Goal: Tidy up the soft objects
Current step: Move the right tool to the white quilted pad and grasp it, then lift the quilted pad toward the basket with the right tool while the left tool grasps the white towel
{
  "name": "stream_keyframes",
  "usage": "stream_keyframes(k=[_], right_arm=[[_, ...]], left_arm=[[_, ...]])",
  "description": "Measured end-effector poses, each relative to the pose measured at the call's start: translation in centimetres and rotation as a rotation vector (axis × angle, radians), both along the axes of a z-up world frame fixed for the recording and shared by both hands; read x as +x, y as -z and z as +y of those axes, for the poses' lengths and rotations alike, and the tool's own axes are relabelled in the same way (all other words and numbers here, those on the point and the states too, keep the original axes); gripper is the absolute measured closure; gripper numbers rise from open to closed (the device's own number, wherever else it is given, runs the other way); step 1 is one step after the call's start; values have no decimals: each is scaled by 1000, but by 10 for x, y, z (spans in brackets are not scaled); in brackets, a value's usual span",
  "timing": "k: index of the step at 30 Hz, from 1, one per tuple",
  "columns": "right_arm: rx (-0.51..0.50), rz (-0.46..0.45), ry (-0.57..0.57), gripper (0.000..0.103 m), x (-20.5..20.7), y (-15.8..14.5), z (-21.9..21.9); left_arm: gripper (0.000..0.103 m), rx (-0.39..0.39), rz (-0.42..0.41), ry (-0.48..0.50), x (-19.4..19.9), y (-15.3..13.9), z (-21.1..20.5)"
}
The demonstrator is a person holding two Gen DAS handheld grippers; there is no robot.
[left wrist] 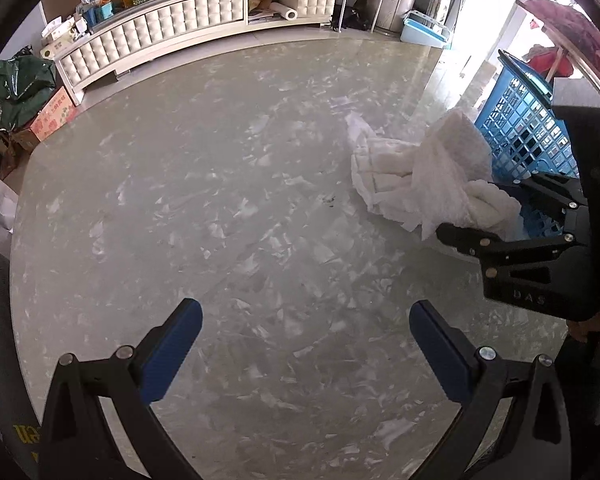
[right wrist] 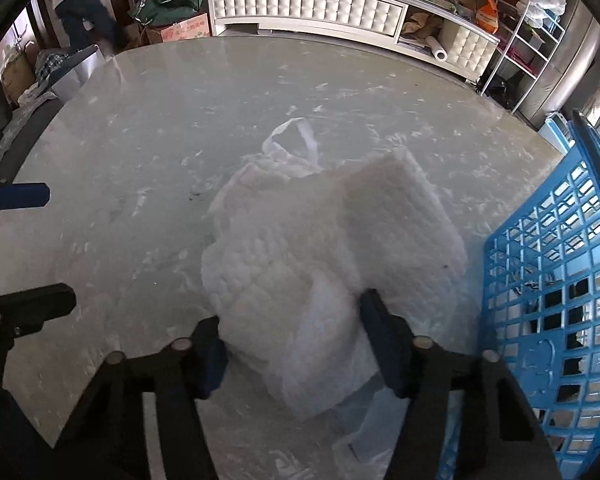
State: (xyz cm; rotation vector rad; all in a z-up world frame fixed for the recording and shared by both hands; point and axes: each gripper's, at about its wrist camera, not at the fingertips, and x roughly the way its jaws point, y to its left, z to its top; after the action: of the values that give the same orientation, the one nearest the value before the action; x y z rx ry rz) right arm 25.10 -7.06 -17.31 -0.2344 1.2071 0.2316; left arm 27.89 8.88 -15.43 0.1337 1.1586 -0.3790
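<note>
While the left tongs (left wrist: 306,344) hang apart over bare worktop (left wrist: 220,200), the right tongs (right wrist: 292,344) clamp the white padded bundle (right wrist: 320,248), blue basket (right wrist: 560,280) just beside them.

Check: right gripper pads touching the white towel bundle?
Touching. In the right wrist view the right gripper straddles the white towel bundle, both pads pressed against its sides; the left wrist view agrees.
</note>
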Motion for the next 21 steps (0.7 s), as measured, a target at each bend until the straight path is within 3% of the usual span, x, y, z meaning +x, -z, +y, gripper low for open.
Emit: stream_keyframes(k=[2,4,7,21], right_arm=[[8,7,14,60,0,-3,-4],[43,13,29,79,2,-8,-7],[51,4,30,86,-1,-16,-7],[133,-50,9,89,-24,-75,-8]], left_arm=[[0,-5,-1,1,0,-1,0],[0,-10,-6,4,-1,-3,-1],[0,-22,-17,9,-4,-10,-3],[0,-66,-76,35,-22,-45,2]])
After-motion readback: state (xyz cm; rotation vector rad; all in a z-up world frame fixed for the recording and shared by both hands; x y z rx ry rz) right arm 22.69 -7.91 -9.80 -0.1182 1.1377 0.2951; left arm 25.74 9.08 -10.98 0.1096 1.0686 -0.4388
